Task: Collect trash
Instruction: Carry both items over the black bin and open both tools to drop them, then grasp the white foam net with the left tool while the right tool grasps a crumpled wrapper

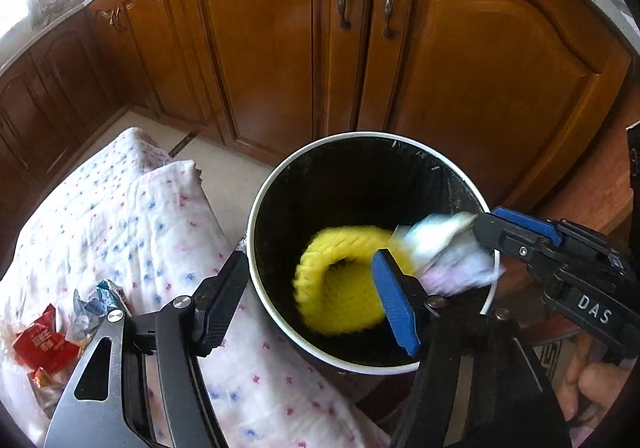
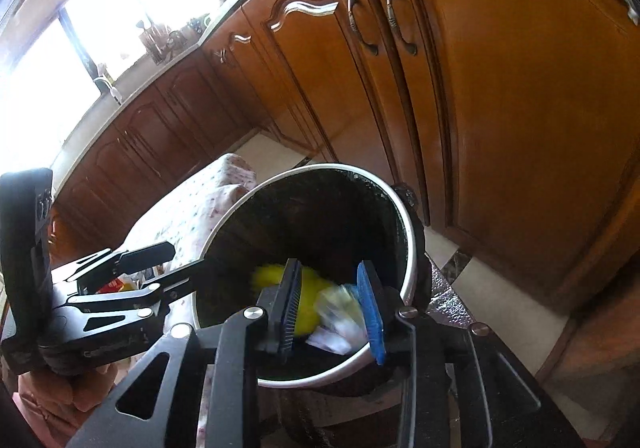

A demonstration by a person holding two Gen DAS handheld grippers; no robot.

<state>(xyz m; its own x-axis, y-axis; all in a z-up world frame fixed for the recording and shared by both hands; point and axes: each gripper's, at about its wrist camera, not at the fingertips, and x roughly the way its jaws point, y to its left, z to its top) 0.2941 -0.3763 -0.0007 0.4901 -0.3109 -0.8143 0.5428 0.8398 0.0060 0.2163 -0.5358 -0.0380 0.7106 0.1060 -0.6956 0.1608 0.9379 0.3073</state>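
Brown kitchen cupboards (image 1: 280,48) are standing behind the white bin (image 1: 256,208), so both grippers are reaching over its mouth. Below the left gripper (image 1: 312,288), whose jaws are wide apart, a yellow net (image 1: 340,280) is dropping in. The right gripper (image 2: 332,308) is letting go too, its jaws partly apart, with crumpled paper (image 2: 340,324) slipping down between them.

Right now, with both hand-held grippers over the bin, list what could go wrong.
1. The white wrapper is blurred right at the bin rim, so it may drop outside.
2. The two hand-held grippers, left and right, sit close and could knock together.
3. The wrappers on the cloth remain uncollected.
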